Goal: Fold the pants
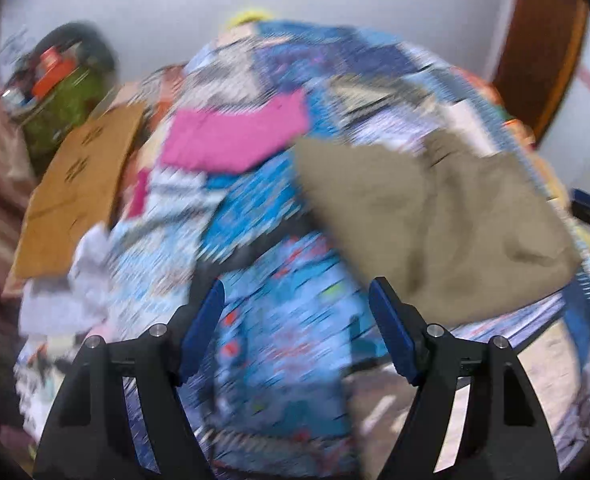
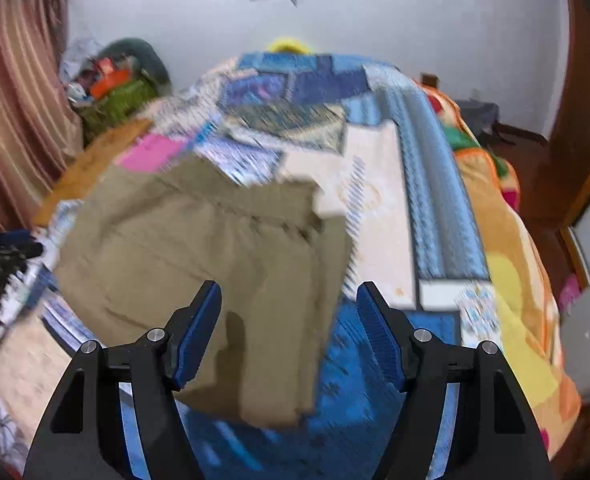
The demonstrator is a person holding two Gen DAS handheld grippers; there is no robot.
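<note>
A: Both hand-held grippers stand released, we'd say. Our left hand-held gripper (image 1: 297, 322) has nothing between its blue pads, only the quilt (image 1: 279, 360) showing through the gap. Our right hand-held gripper (image 2: 289, 326) has its pads apart too; the pants (image 2: 215, 264) show between them, but neither pad presses on the cloth.

B: So where do the pants lie?

A: On the quilt, a khaki bundle already doubled over. From the left hand-held gripper they sit just beyond its right finger; from the right one they lie straight ahead, running under its left finger. A pink cloth (image 1: 235, 136) lies beyond the pants, near the cardboard (image 1: 75, 196).

B: Which step, then?

A: We judge a fold has been laid and we're between grasps. Next we'd need an edge of the pants to pinch, likely the near one, for another fold or a smoothing pass. Blur hides the seams, so we can't pick the edge.
</note>
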